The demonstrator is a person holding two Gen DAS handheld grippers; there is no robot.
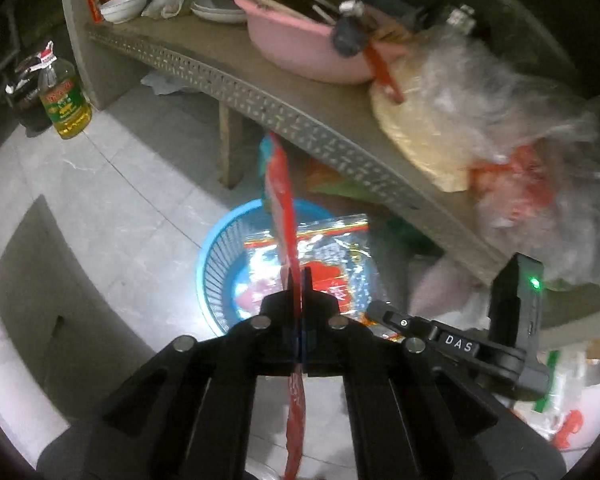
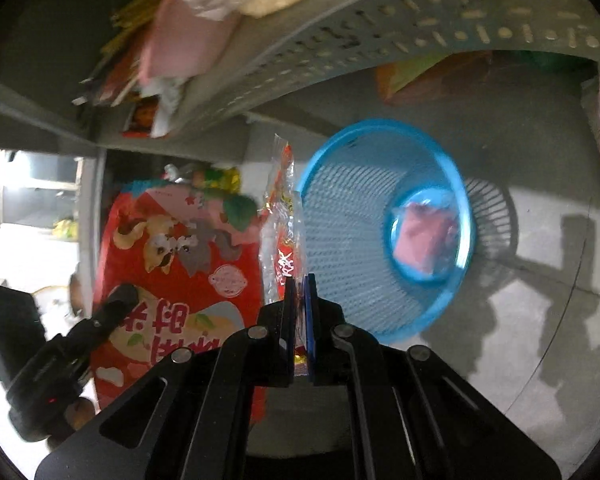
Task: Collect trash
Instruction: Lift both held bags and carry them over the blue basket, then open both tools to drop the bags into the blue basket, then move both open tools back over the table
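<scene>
Fingers (image 1: 305, 276) tilted downward (pinching wrapper (image 1: 281, 192))

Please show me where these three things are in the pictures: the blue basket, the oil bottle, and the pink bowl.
blue basket (image 2: 340, 152): right wrist view, on its upper rim.
oil bottle (image 1: 65, 106): left wrist view, on its label.
pink bowl (image 1: 300, 54): left wrist view, on its outer wall.

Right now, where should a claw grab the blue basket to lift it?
Pinch the rim of the blue basket, probably coming straight down from above so the claw straddles the wall. It stands upright with its mouth open, and the rim is a thin band. The round body looks too wide to squeeze.
</scene>
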